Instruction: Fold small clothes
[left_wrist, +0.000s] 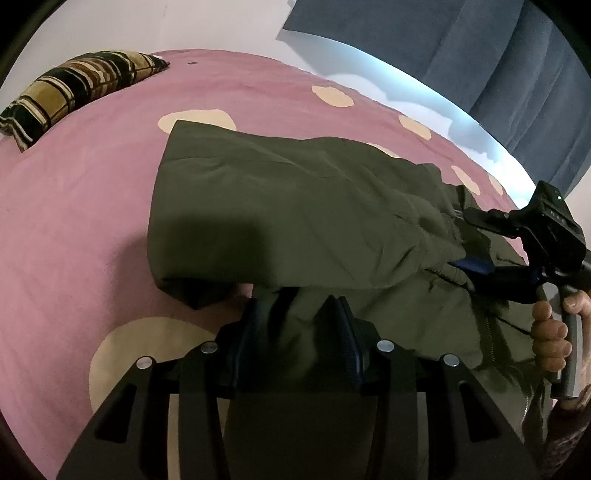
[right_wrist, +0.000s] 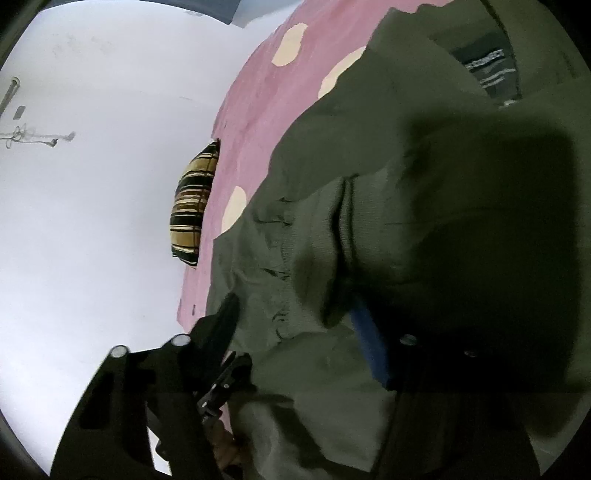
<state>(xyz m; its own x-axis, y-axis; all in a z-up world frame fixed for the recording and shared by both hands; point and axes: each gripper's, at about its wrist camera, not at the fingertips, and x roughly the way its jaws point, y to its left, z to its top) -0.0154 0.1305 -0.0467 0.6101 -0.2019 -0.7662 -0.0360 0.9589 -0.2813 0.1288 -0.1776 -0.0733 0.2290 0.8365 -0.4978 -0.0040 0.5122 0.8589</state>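
Bedspread, pink with cream spots, fills most of the left wrist view. Curtain, dark blue, hangs behind it. Jacket, olive green, lies folded over across the middle of the bedspread, its sleeve cuff bunched close to the right camera. Pillow, striped brown and black, sits at the bedspread's far edge, well apart from the jacket. Left gripper is spread, jacket cloth lying between its fingers. Right gripper has cloth between its fingers; whether it pinches, I cannot tell.
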